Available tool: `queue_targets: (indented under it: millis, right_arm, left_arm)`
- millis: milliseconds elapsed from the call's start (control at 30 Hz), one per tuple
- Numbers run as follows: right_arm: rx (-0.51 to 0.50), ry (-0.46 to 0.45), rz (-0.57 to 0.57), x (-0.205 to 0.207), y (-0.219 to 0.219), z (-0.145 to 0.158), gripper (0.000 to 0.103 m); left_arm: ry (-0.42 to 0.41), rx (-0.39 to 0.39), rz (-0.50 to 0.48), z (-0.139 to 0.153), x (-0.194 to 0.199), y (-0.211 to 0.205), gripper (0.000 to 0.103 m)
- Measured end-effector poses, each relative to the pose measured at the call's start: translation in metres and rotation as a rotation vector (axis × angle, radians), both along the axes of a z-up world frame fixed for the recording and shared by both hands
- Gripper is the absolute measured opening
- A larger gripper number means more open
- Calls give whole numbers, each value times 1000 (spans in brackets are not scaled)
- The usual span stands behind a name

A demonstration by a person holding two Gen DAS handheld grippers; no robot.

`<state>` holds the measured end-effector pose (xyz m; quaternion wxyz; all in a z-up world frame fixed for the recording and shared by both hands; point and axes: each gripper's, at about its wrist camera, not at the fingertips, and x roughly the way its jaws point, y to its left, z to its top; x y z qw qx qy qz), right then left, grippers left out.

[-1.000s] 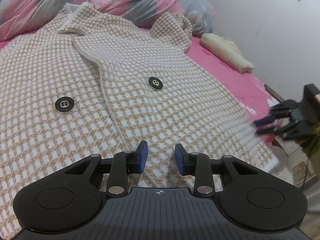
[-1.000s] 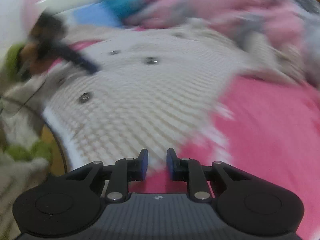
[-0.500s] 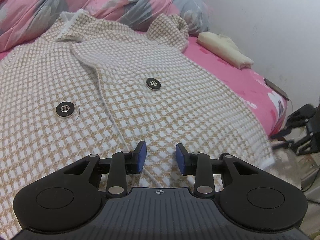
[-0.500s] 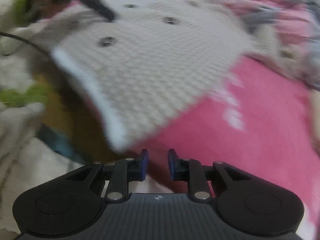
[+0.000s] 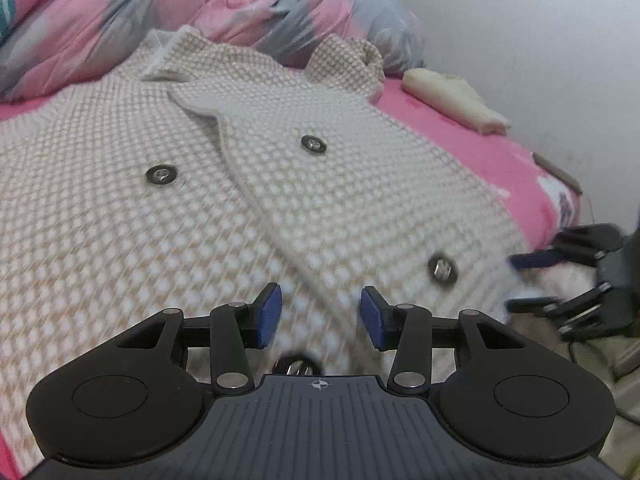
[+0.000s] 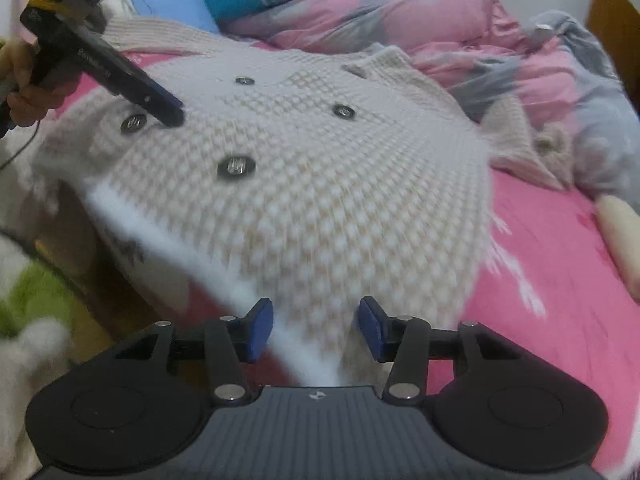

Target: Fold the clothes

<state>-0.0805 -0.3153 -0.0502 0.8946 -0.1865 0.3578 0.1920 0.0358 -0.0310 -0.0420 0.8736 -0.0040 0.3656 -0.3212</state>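
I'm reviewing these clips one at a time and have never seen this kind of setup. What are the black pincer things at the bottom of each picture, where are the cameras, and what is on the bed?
No robot here: a person holds a two-finger gripper in each hand, and each gripper carries a wide-angle camera looking along its blue-padded fingers. One picture comes from the left gripper, the other from the right gripper; each also shows in the other's view. A beige-and-white checked knit cardigan with dark round buttons lies spread on a pink bed sheet, with a rumpled pink-and-grey quilt behind it. A folded cream cloth sits near the wall. Both grippers' jaws have just been opening; nothing is gripped. The cardigan's white hem lies between the right gripper's open fingers.
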Motion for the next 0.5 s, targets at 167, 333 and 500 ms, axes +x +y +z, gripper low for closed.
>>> queue_targets:
  millis: [167,333,500]
  right_arm:
    - [70,44,-111,-26,-10,18,51]
    - [360,-12,-140,-16,0,49,62]
    - [516,0,-237,17,6,53,75]
  left_arm:
    - [-37,-20,39,4,-11,21,46]
    - [-80,-78,12,20,-8,15,49]
    - [-122,-85,23,23,0,-7,74]
